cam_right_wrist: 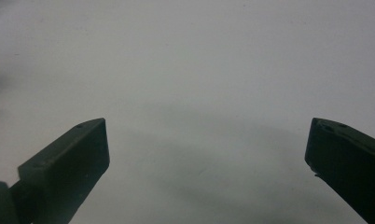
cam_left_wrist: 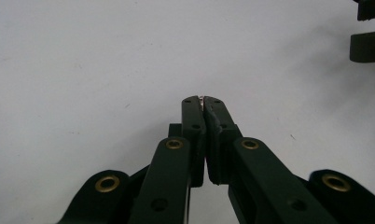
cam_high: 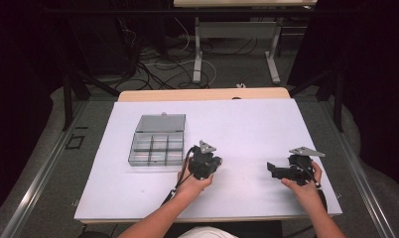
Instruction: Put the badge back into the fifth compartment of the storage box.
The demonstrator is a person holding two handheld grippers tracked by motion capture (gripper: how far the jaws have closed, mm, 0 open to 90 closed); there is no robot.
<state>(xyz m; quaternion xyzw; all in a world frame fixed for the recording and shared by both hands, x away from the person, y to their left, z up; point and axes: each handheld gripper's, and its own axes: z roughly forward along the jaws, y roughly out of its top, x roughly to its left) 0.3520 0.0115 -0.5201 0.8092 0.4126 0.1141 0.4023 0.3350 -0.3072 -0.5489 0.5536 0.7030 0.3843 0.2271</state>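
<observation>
High view: organizer box [cam_high: 157, 140] long axis runs away; left hand-held gripper [cam_left_wrist: 204, 99] closed, right [cam_right_wrist: 206, 144] wide apart.

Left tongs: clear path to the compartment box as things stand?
Probably yes. The left tongs sit just right of the compartment box, lid open, with bare white table between. Jaws are shut, though, pinching something small.

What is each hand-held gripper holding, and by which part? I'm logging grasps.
The left hand-held gripper is shut on a tiny silvery thing at its very tips. The right hand-held gripper is open, holding nothing.
</observation>
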